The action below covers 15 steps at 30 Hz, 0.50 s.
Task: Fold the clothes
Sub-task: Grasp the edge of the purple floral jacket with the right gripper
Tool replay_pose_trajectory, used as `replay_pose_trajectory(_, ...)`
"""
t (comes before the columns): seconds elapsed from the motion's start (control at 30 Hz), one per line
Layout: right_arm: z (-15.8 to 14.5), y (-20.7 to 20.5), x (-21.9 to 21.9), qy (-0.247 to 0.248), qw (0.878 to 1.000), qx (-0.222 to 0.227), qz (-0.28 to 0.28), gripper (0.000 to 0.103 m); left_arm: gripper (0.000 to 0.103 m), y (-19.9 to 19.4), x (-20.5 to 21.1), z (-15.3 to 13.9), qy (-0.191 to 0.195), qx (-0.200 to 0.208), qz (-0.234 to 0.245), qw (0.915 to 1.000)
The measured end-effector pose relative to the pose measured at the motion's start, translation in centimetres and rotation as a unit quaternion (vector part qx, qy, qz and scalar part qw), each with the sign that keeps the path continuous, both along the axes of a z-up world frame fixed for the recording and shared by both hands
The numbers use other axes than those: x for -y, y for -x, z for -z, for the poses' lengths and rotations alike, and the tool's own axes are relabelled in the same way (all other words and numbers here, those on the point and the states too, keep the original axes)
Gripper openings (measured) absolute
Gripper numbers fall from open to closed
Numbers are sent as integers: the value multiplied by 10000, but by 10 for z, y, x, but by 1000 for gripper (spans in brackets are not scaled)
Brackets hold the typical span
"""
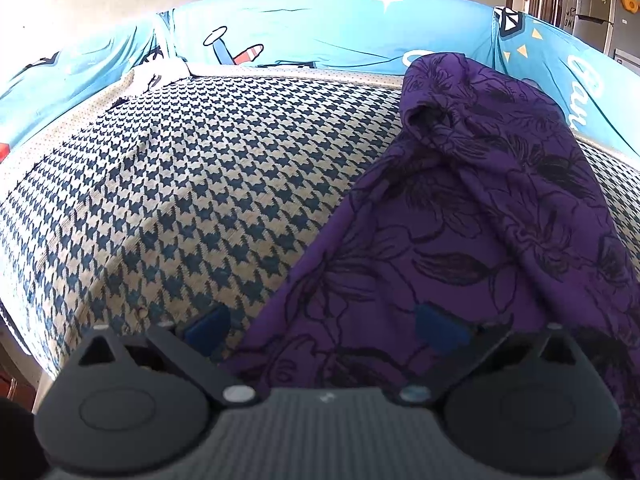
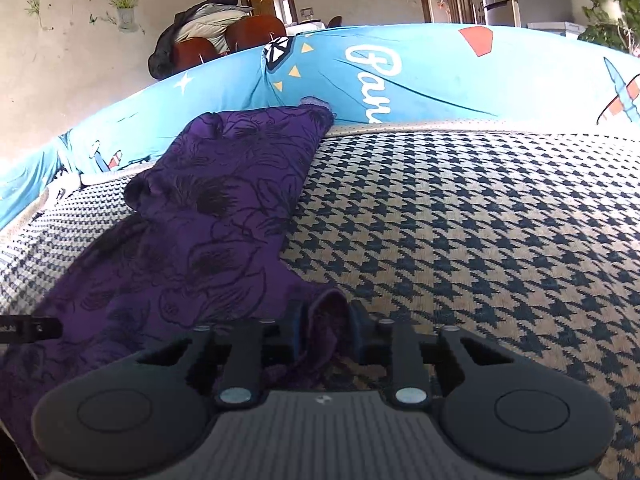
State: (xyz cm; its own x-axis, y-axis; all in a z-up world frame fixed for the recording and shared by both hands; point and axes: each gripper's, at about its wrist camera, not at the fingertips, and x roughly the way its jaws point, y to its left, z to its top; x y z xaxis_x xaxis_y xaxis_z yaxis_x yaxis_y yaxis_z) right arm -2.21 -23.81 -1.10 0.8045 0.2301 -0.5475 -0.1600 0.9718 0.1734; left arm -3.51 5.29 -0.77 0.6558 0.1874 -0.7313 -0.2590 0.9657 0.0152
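Right wrist view: right tool [image 2: 325,330] pinches purple garment [image 2: 208,216] corner; left tool [image 1: 324,330] gapes wide, empty, over it.

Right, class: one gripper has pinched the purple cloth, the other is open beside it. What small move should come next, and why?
Probably close the left gripper on the near edge of the purple cloth. Its fingers stand apart over that edge, while the right gripper already pinches a bunched corner. Both need hold before the crumpled cloth can be spread on the checked cover.
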Motion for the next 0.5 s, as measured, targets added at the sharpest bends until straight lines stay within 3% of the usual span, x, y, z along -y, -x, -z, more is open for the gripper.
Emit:
replay_pose_trajectory(0.33, -28, 17, -11, -419, 9985, 205, -293, 16, 103, 2, -14, -9, 179, 155, -204, 9995)
replay_pose_trajectory(0.5, -50, 32, -41, -599, 9943, 361, -808, 16, 103, 5, -29, -20, 292, 287, -406, 9983)
